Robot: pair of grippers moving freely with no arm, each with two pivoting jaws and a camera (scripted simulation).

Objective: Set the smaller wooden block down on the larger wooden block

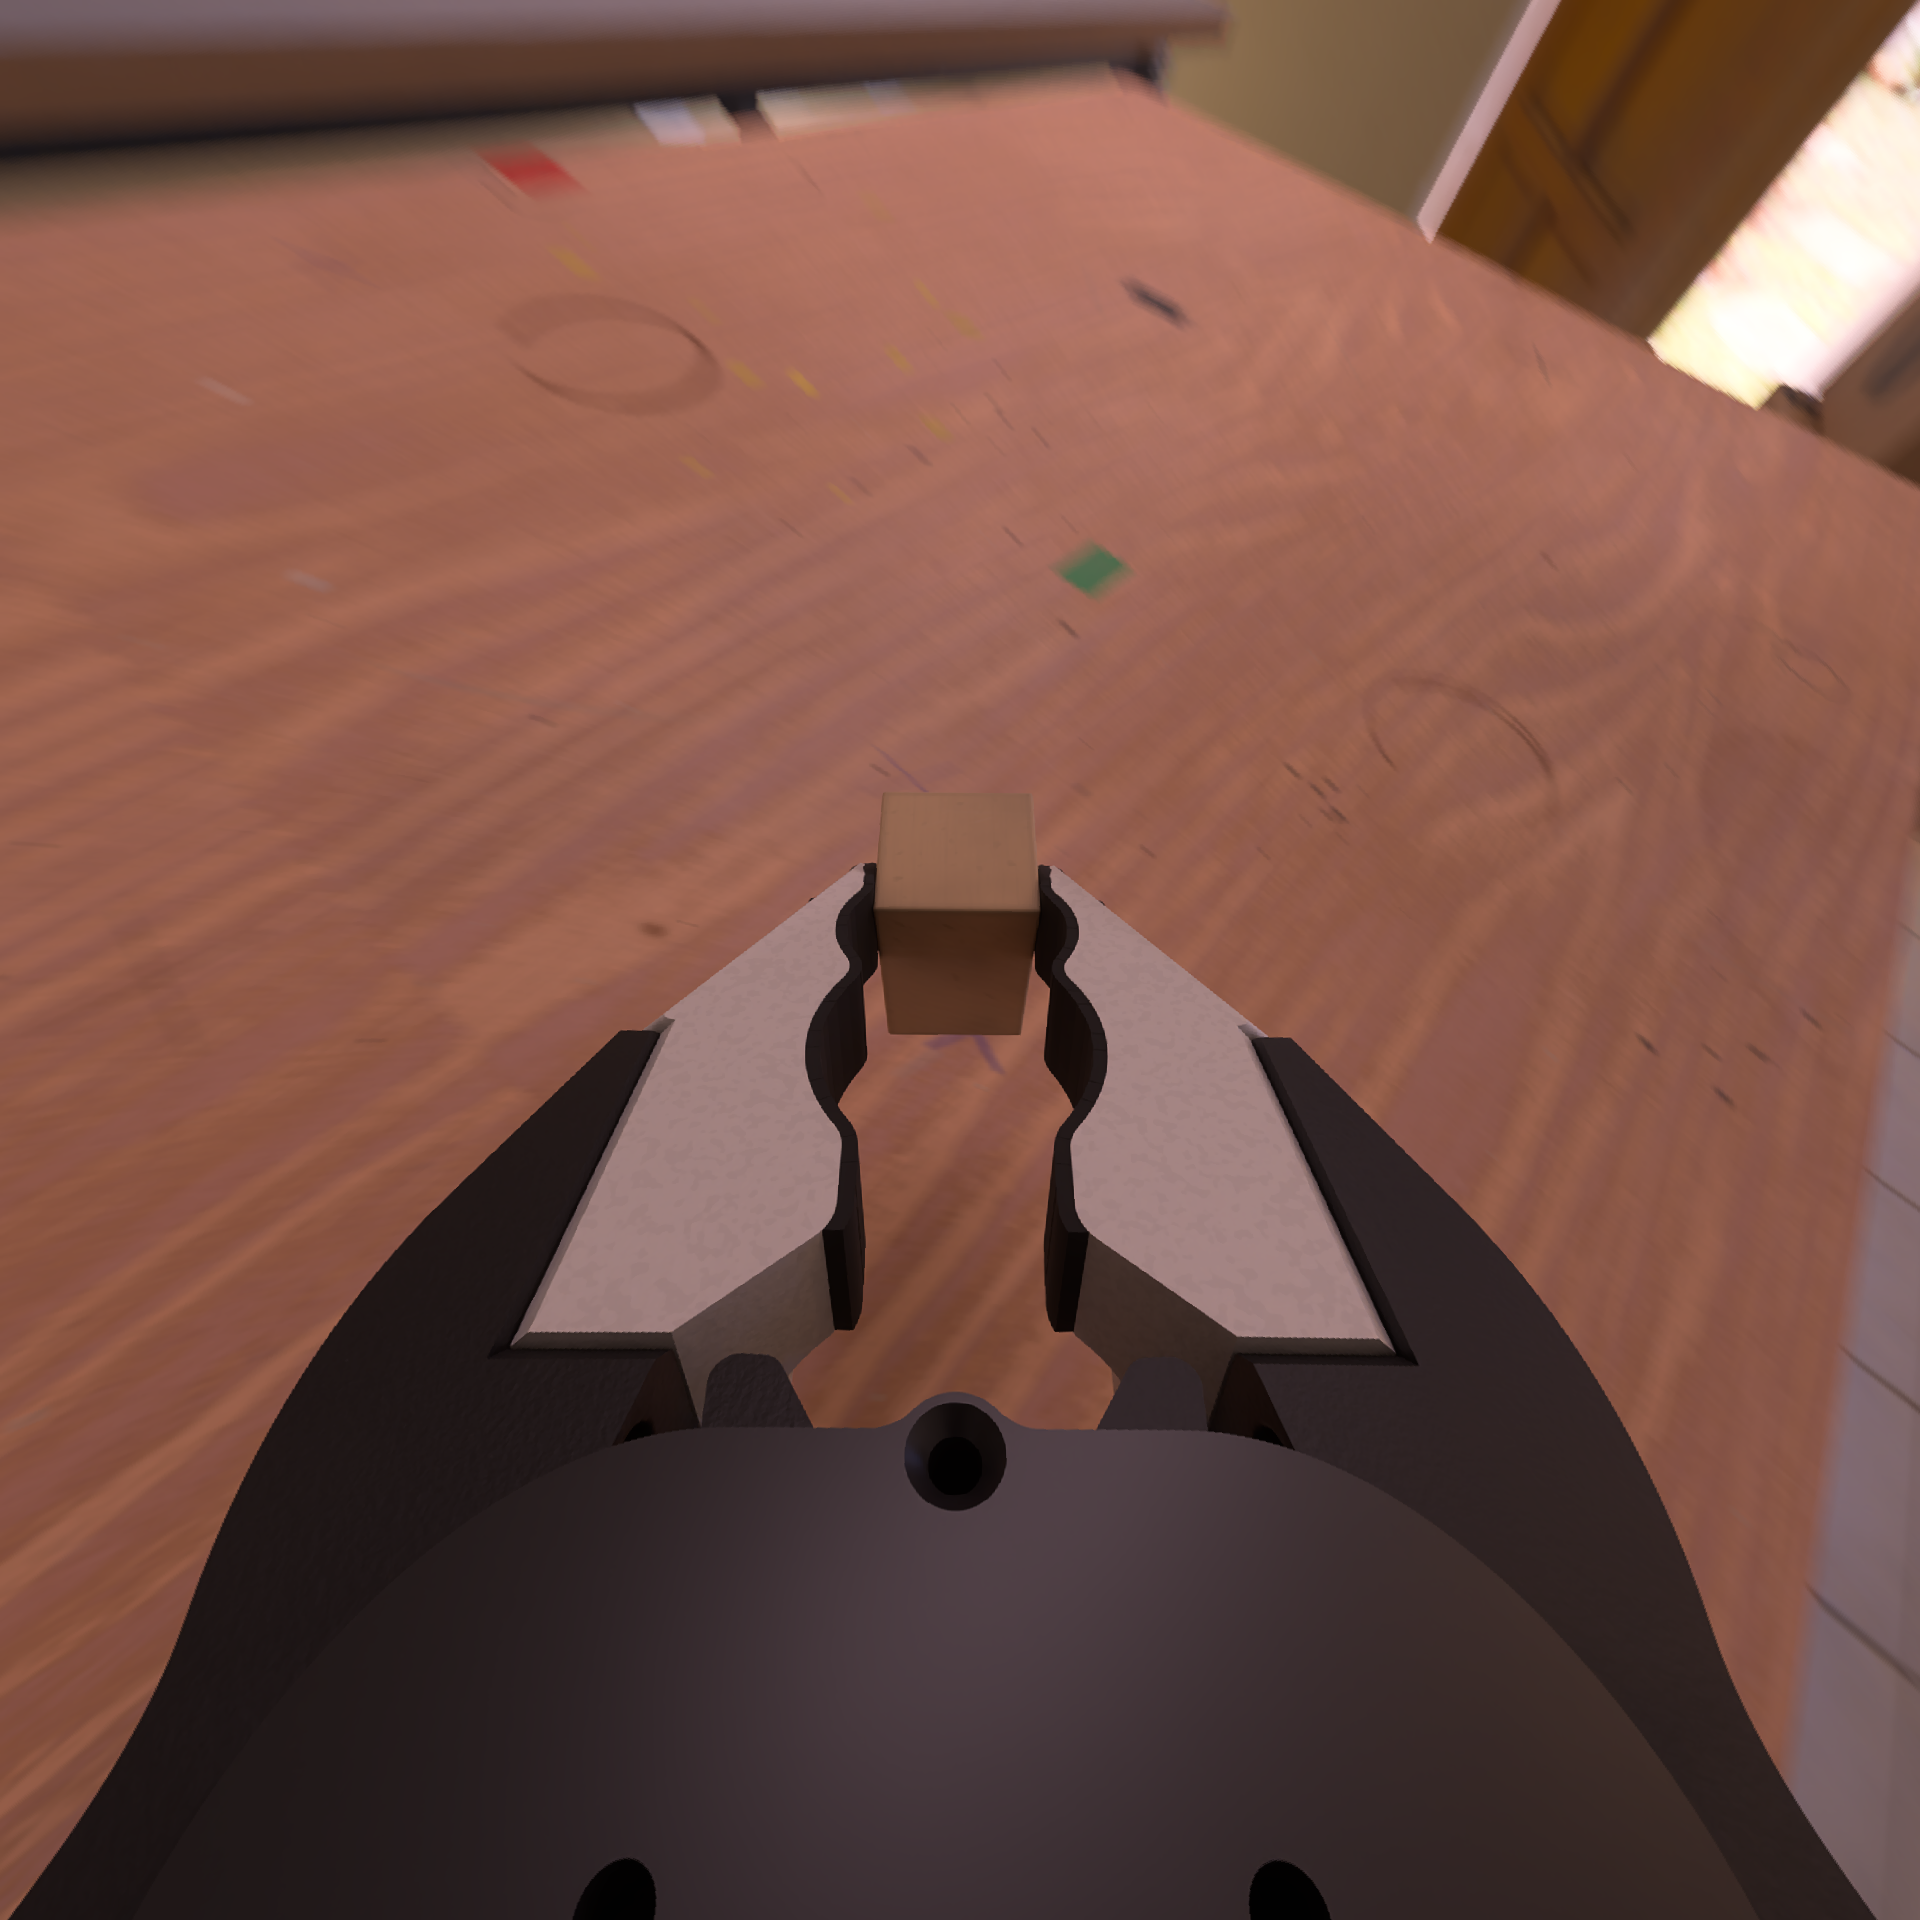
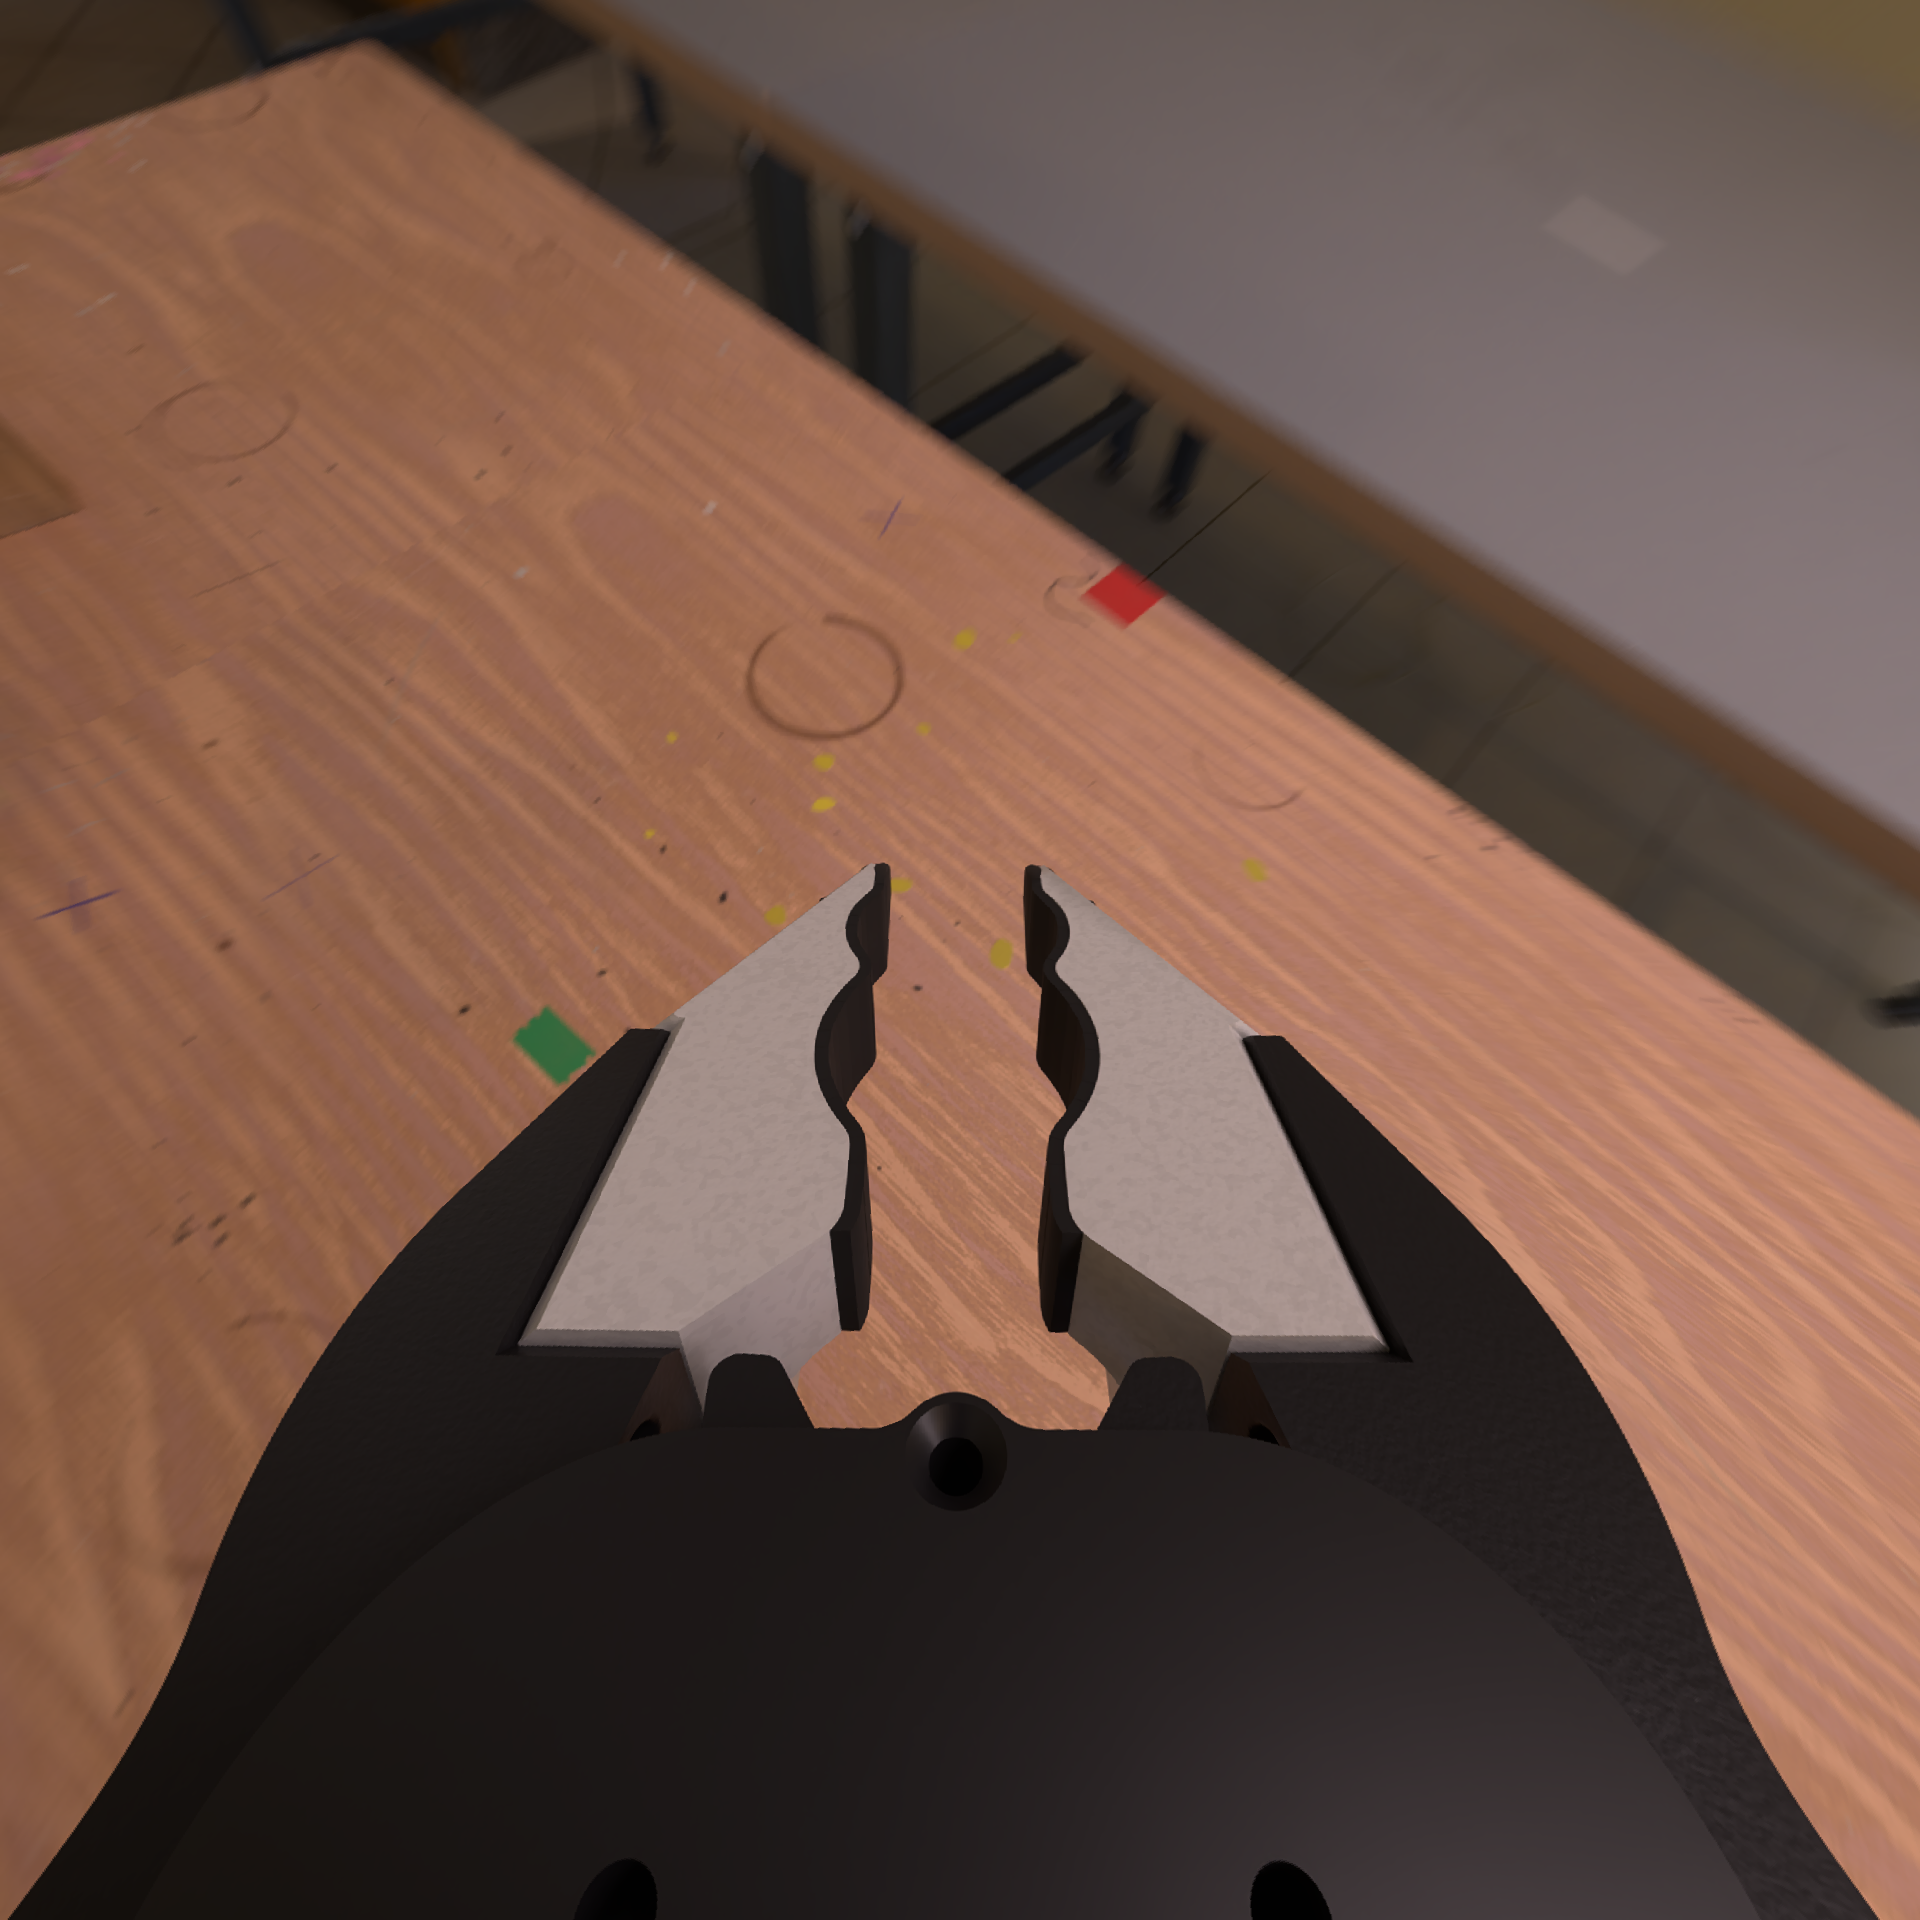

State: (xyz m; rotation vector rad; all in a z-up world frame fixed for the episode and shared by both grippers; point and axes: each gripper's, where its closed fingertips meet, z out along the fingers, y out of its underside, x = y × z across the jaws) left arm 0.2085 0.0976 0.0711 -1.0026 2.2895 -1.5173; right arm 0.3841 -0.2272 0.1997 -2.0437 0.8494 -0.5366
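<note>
In the left wrist view, my left gripper (image 1: 956, 883) is shut on a small tan wooden block (image 1: 954, 914), pinched between the fingertips and held above the table (image 1: 416, 727). The block's top and near face show. In the right wrist view, my right gripper (image 2: 956, 883) is open and empty over the table (image 2: 416, 623). A corner of a flat tan wooden thing (image 2: 26, 488) pokes in at the left edge of that view. I cannot tell whether it is the larger block. No larger block shows in the left wrist view.
The table bears a green square mark (image 1: 1091, 571) (image 2: 553, 1044), a red square mark (image 1: 532, 171) (image 2: 1122, 595), ring stains and yellow specks. The table's far edge runs diagonally past the red mark in the right wrist view. Its right edge and a wooden door (image 1: 1621, 156) show in the left.
</note>
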